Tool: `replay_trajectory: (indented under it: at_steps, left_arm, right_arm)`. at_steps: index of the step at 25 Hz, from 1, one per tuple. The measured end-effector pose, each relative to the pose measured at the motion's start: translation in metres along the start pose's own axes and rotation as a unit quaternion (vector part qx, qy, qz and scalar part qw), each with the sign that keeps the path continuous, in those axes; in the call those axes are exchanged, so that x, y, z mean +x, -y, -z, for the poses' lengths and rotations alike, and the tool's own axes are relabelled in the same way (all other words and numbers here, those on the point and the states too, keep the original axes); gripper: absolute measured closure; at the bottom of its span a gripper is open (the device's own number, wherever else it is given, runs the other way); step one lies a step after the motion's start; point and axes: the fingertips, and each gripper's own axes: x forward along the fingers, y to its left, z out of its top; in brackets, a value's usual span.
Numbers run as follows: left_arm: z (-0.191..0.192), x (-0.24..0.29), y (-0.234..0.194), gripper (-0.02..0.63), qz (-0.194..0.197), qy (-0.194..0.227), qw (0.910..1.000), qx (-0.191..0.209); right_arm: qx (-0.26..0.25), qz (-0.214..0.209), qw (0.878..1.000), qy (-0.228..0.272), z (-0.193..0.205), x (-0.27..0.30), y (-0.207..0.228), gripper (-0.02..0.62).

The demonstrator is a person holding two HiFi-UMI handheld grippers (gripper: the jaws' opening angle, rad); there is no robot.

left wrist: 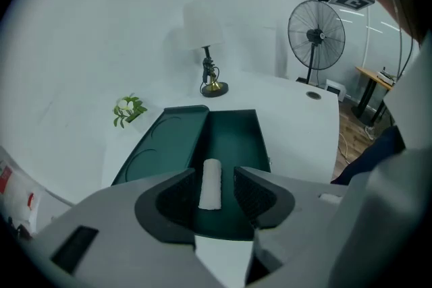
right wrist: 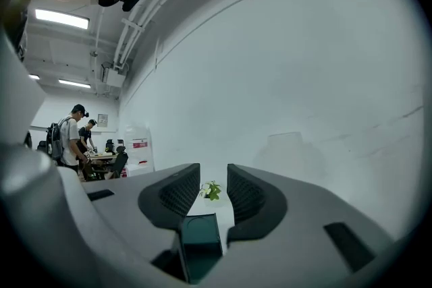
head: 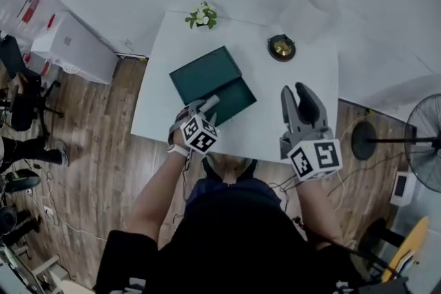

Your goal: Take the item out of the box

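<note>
The white roll (left wrist: 210, 182) lies lengthwise in the tray of the dark green box (left wrist: 233, 131), near the tray's front end. The box is open on the white bench (head: 303, 100), with its lid (left wrist: 169, 141) folded flat just beside the tray, on the side toward the small potted plant (left wrist: 128, 109).

The left gripper (left wrist: 214, 180) is low over the tray's near end with the roll between its fingers. The fingers stand a little wider than the roll, and a dark gap shows on each side, so the pads do not press on it. In the head view the roll (head: 211, 104) pokes out ahead of this gripper (head: 204, 107), over the box (head: 207, 72).

The right gripper (head: 296, 94) is held apart from the box, over the bench's right part and lifted above it. Its fingers (right wrist: 179, 192) stand apart with nothing between them; through the gap the far plant and part of the box (right wrist: 199, 246) show beyond.

A table lamp (left wrist: 206, 57) with a pale shade and a dark round base stands at the bench's far side, well apart from the box, and the plant (head: 201, 16) sits at the far edge. A standing fan (head: 424, 141) is on the wooden floor (head: 110, 141) to the right of the bench
</note>
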Motion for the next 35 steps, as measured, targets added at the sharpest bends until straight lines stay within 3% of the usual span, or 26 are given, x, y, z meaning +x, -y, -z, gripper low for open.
replay_trajectory:
  at_steps: [11, 20, 28, 35]
  left_arm:
    - [0.014, 0.057, -0.003, 0.430, -0.018, -0.083, 0.9960, 0.029]
    - [0.026, 0.081, 0.003, 0.437, -0.044, -0.139, 0.9878, 0.053]
    - [0.027, 0.079, 0.004, 0.480, -0.034, -0.147, 0.9868, 0.059]
    - [0.023, 0.064, 0.009, 0.482, -0.028, -0.119, 0.9925, 0.009]
  right_arm:
    - [0.029, 0.056, 0.998, 0.000, 0.018, -0.025, 0.059, 0.474]
    - [0.024, 0.037, 0.999, -0.012, 0.025, -0.021, 0.078, 0.480]
    - [0.027, 0.032, 0.999, -0.010, 0.022, -0.027, 0.087, 0.494]
    - [0.027, 0.029, 0.999, -0.007, 0.021, -0.035, 0.089, 0.500]
